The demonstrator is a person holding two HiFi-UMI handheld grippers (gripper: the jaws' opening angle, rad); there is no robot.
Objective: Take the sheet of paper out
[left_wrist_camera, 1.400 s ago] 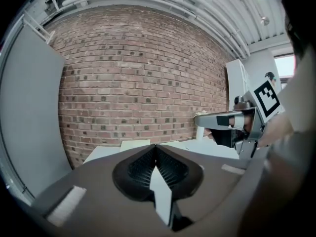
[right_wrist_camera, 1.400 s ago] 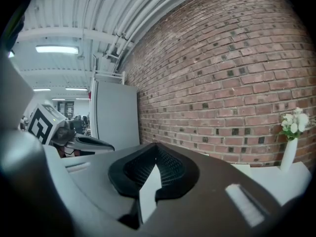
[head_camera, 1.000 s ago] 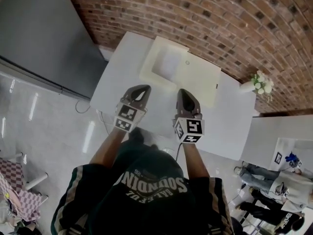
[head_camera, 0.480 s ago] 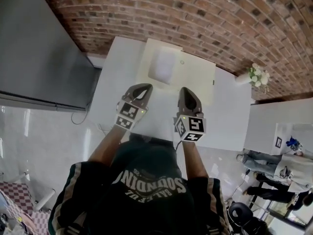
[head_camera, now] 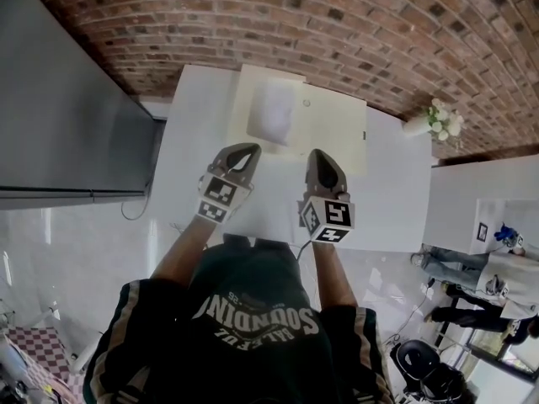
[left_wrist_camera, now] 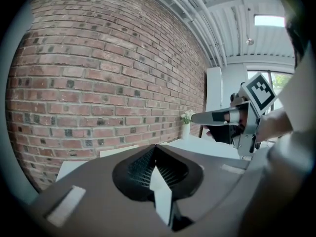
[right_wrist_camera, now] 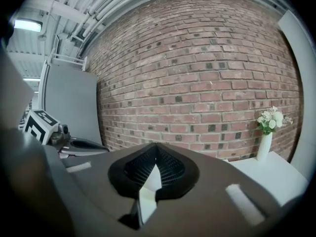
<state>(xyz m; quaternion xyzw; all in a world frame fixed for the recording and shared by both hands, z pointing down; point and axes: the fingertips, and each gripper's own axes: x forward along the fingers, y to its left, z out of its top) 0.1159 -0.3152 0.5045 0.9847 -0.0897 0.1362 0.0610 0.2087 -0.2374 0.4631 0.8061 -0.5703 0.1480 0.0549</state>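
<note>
Over the surface's (head_camera: 396, 200) near edge, hovering with left fingers (head_camera: 239, 156) and right fingers (head_camera: 324, 172) pressed together, empty; likely lined up for the sheet of paper (head_camera: 271, 112) lying in the cream box (head_camera: 337, 129) beyond.

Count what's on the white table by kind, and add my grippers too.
Grippers: 2 (left gripper, right gripper)
Box: 1
Sheet: 1
Vase: 1
Total: 5
</note>
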